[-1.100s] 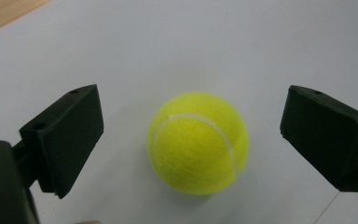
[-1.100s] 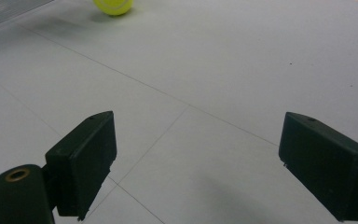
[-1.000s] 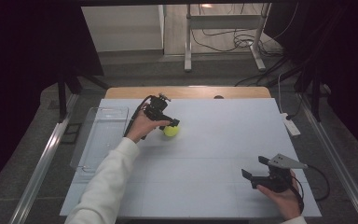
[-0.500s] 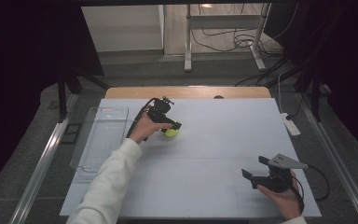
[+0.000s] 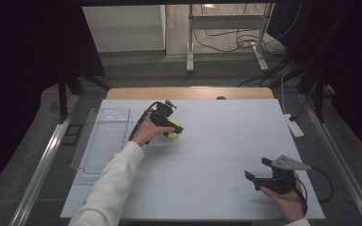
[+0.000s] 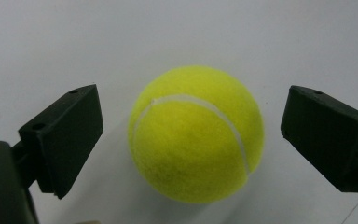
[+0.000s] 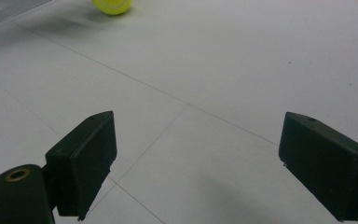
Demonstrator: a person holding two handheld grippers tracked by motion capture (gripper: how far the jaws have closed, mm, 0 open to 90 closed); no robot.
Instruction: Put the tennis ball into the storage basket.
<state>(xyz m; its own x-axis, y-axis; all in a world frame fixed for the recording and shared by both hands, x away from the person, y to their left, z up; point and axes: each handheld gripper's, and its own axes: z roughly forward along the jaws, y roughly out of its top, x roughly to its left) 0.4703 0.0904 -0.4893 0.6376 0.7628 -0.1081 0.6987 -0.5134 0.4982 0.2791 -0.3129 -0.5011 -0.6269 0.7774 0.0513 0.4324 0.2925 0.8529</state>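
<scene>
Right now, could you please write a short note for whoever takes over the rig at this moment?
Left gripper: open, jaws on either side of the tennis ball, gaps on both sides, no grip yet.
Right gripper: open, holding nothing, at the near right of the table.
Ball: resting on the table, right of the clear tray at the left edge.
Done: left gripper lined up on the ball.
Left: close the jaws and lift; the tray looks a likely destination, though that is a guess.

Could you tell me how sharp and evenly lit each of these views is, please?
High view: surroundings dark, the table evenly lit. Left gripper view: tennis ball fairly sharp, with a soft shadow at its left, between the open left gripper jaws. Right gripper view: right gripper jaws slightly soft, faint shadows.
</scene>
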